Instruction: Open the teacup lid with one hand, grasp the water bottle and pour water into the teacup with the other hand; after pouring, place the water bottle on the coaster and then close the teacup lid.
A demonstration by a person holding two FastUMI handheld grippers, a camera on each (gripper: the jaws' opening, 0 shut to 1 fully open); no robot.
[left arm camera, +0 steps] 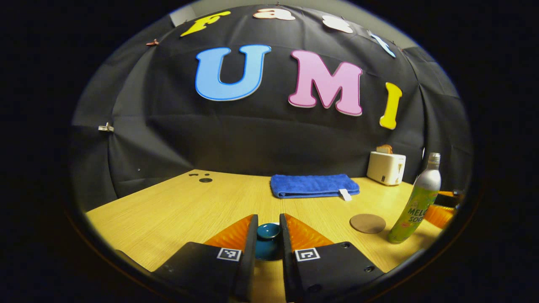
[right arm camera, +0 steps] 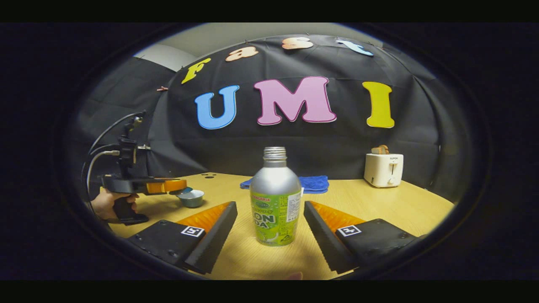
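Note:
My left gripper [left arm camera: 268, 230] is shut on the knob of the teal teacup lid [left arm camera: 268, 232]. In the right gripper view, the left gripper [right arm camera: 179, 187] holds the lid [right arm camera: 182, 190] tilted just over the small grey teacup [right arm camera: 190, 198] at the table's left. An uncapped silver water bottle [right arm camera: 275, 202] with a green label stands upright between the fingers of my open right gripper [right arm camera: 269, 207], which do not touch it. In the left gripper view the bottle [left arm camera: 417, 202] stands at the right, with the round brown coaster [left arm camera: 367, 223] just left of it.
A folded blue towel [left arm camera: 313, 185] lies at the back of the wooden table [left arm camera: 177, 210]. A white toaster [right arm camera: 383, 169] with toast in it stands at the back right. A hand [right arm camera: 107, 203] holds the left gripper's handle, cables rising behind it.

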